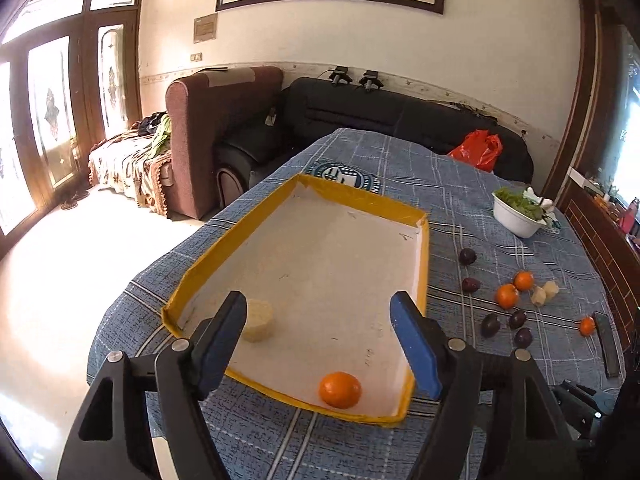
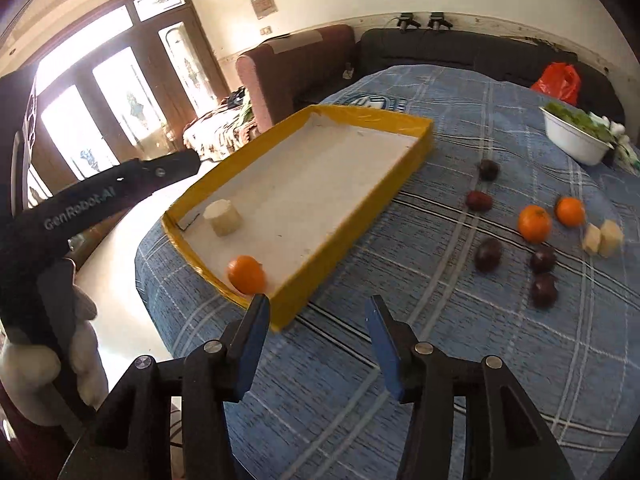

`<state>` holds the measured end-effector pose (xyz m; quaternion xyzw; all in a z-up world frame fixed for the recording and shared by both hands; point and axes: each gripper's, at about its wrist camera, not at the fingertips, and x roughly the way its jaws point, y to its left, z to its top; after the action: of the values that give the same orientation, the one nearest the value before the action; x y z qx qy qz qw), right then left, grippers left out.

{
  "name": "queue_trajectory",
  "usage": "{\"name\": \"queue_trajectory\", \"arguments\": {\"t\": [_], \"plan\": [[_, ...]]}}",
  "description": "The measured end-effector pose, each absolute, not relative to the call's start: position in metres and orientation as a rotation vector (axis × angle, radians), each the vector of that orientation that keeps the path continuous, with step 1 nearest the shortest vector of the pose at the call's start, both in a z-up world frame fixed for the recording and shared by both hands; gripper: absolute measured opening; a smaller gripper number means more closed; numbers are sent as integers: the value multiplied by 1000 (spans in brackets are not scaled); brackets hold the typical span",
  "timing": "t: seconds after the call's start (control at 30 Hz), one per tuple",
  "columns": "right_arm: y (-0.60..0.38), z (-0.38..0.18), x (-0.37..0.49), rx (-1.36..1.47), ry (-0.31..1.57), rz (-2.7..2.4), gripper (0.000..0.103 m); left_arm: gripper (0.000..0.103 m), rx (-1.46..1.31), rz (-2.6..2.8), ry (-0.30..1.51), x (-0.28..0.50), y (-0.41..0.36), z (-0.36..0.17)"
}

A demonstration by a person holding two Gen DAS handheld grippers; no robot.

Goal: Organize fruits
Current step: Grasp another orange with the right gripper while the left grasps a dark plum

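A yellow-rimmed tray [image 1: 423,256] [image 2: 416,156] lies on the blue checked tablecloth. In it are an orange [image 1: 340,389] [image 2: 247,274] near the front rim and a pale cut fruit piece [image 1: 260,320] [image 2: 222,217]. Right of the tray lie loose oranges [image 1: 507,295] [image 2: 534,223], several dark plums [image 1: 490,325] [image 2: 488,254] and pale fruit pieces [image 1: 545,293] [image 2: 604,237]. My left gripper [image 1: 320,304] is open and empty above the tray's front end. My right gripper [image 2: 318,306] is open and empty, over the cloth beside the tray's front right corner. The left gripper's body [image 2: 80,208] shows at the left of the right wrist view.
A white bowl of greens [image 1: 516,212] [image 2: 576,136] stands at the back right. A red bag [image 1: 478,148] [image 2: 558,80] lies on the dark sofa behind. A dark flat object [image 1: 606,344] lies near the table's right edge. The table's left edge drops to the floor.
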<state>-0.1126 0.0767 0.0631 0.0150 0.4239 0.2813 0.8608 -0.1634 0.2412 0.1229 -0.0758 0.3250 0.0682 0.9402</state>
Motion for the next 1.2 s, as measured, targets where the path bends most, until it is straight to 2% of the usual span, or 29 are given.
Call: {"name": "queue_trajectory", "arguments": {"t": [0.37,0.53,0.9,1.2], "plan": [[-152,47,-112,246,867,137,54,74,-37,-137,767,-143,143,87],[-214,46,-92,300,838,-30,54,74,-13,-238,822,-127,110,67],[-223,21,-27,288,892,-90,54,56,-34,-284,934,-67,87,32],[-226,8,-11,293,921,-95,54,43,24,-290,960,-36,66,11]]}}
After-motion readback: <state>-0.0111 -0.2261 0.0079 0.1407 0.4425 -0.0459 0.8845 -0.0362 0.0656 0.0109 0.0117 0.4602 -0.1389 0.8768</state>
